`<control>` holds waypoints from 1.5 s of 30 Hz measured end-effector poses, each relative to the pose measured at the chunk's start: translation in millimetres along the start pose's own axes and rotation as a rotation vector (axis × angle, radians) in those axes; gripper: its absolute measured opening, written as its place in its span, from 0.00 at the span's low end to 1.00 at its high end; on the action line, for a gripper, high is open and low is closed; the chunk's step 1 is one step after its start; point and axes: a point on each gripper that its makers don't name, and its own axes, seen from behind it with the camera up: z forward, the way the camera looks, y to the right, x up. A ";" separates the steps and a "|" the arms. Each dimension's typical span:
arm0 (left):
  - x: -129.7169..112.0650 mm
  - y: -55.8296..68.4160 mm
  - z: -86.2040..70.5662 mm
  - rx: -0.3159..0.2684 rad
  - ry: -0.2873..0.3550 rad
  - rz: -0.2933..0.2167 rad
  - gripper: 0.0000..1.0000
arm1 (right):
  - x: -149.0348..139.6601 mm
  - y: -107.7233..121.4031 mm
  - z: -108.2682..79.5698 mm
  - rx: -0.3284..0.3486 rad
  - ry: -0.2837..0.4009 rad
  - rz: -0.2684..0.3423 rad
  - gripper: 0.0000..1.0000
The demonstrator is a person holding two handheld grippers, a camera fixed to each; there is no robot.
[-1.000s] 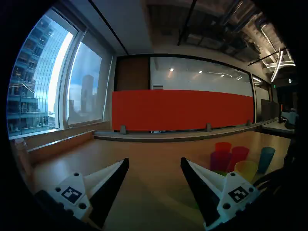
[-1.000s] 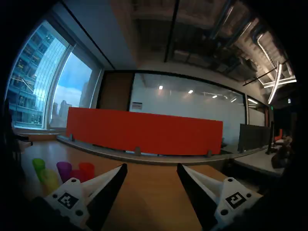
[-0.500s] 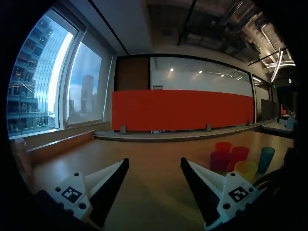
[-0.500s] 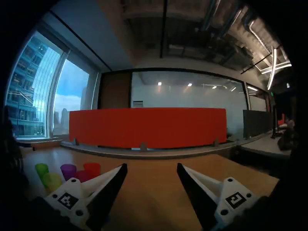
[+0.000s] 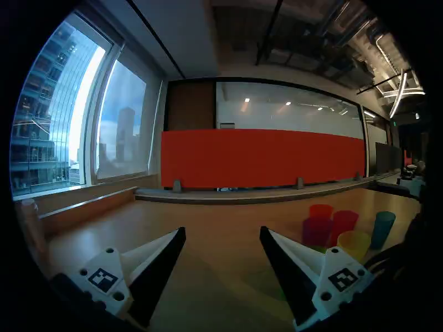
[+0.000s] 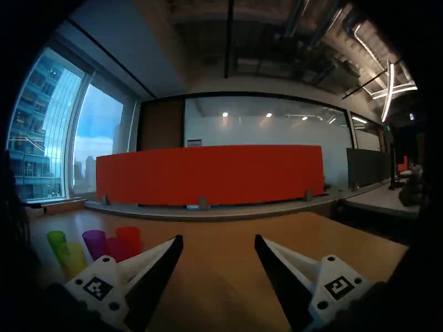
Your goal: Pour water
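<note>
6 cups [image 5: 353, 243] (each a different colour), 1 table [image 5: 221, 254], 1 orange divider [image 5: 260, 157].

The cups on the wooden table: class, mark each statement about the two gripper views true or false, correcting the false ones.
1. The left gripper and the right gripper are both open, holding nothing. True.
2. In the left gripper view the cups stand grouped on the table, right of the gripper. True.
3. The teal cup lies on its side. False: the teal cup stands upright.
4. The long panel behind the table is blue. False: the panel is red.
5. A cup sits between the right gripper's fingers. False: the cups stand off to its left.
</note>
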 end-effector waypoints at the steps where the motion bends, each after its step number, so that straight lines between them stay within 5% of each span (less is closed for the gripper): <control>1: 0.1 0.0 0.0 0.000 0.000 0.000 1.00 | -1.1 0.1 0.4 -0.001 -0.002 0.000 1.00; 45: 0.3 -1.2 -0.7 0.000 0.000 0.000 1.00 | -16.2 4.0 5.0 -0.024 -0.044 -0.035 1.00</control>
